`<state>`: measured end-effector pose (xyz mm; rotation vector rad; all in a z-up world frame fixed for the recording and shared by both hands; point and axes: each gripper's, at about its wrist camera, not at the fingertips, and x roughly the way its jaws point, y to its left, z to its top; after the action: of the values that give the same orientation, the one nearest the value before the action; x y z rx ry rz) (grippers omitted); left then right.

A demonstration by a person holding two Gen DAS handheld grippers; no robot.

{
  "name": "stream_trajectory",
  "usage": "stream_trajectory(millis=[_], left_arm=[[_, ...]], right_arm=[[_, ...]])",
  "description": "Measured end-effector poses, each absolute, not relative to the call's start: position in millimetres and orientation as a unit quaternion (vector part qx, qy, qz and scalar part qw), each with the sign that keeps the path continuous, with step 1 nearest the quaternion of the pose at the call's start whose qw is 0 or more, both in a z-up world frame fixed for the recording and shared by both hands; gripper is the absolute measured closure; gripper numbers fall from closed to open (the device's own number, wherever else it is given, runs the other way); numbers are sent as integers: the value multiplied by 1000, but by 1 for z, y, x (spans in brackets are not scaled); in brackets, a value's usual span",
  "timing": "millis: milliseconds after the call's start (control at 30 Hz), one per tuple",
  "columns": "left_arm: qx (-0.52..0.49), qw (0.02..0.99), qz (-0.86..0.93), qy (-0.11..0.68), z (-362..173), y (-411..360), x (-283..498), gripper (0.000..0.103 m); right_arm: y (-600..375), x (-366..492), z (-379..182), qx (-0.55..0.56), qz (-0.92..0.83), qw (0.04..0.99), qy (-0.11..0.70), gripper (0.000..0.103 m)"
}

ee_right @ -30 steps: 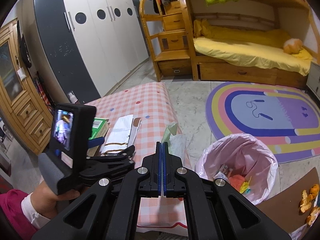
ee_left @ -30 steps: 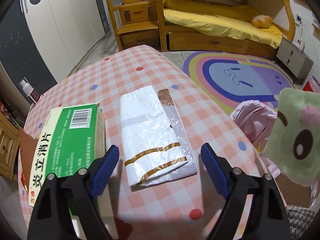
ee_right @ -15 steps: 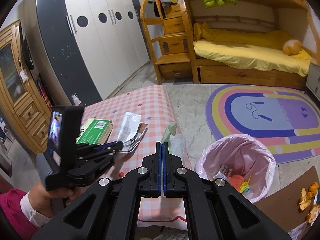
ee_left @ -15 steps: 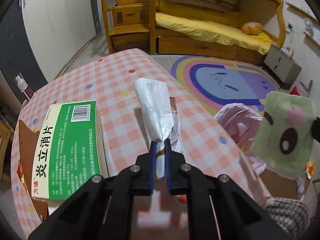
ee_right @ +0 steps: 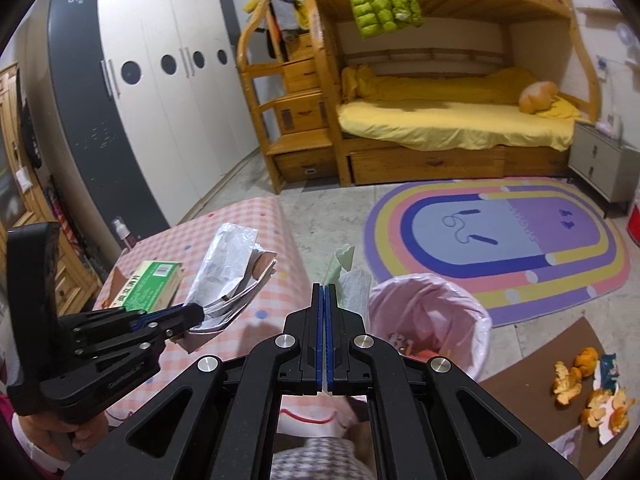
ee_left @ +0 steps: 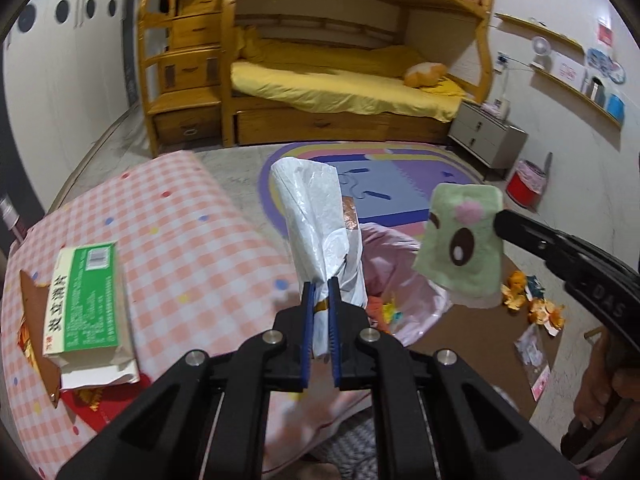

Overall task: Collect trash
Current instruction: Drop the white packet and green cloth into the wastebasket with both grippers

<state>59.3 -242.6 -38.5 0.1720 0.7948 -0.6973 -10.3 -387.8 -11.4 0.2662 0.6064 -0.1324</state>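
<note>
My left gripper [ee_left: 321, 284] is shut on a crumpled white plastic bag [ee_left: 310, 216] with gold stripes and holds it lifted off the checkered table [ee_left: 192, 240], toward the pink-lined trash bin [ee_left: 400, 280]. The bag also shows in the right wrist view [ee_right: 228, 264], held by the left gripper [ee_right: 196, 312]. My right gripper [ee_right: 324, 292] is shut on a green cloth with a cartoon face [ee_left: 464, 236], seen edge-on in its own view [ee_right: 342, 268], beside the bin [ee_right: 432, 312].
A green and white medicine box [ee_left: 86, 300] lies on the table's left over brown paper. Orange peels [ee_right: 580, 384] and wrappers lie on brown cardboard on the floor at right. A rainbow rug [ee_right: 500, 232] and a bunk bed stand beyond.
My left gripper closed on the white bag, lifted it off the table and carried it right toward the bin. The right gripper stayed shut on the cloth.
</note>
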Motion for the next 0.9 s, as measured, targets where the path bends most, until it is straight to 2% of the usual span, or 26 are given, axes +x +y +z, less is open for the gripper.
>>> stream_trajectory(millis=[333,700,767,800,833,900], left_arm=[[101,828,-385,394,-62,-319,68,98],[88,811,-404,414,-83,-353,111,95],[81,812,-406,411,-83,-354,116,78],[78,814,-402,412,-83,-353,118,57],[70,817,-400,410,-83,-350,121,51],[63,820,-397,407,-81,-345,125,51]], right_arm=[[-441,-10,-42,151,-117,926,325,103],[-474,31,-74,175,-115,913,350,101],[-479,39,-78,179,-116,912,351,97],[-483,42,-80,181,-119,910,353,95],[-486,45,-82,185,-121,909,354,92],[-487,46,-83,187,-130,908,351,87]])
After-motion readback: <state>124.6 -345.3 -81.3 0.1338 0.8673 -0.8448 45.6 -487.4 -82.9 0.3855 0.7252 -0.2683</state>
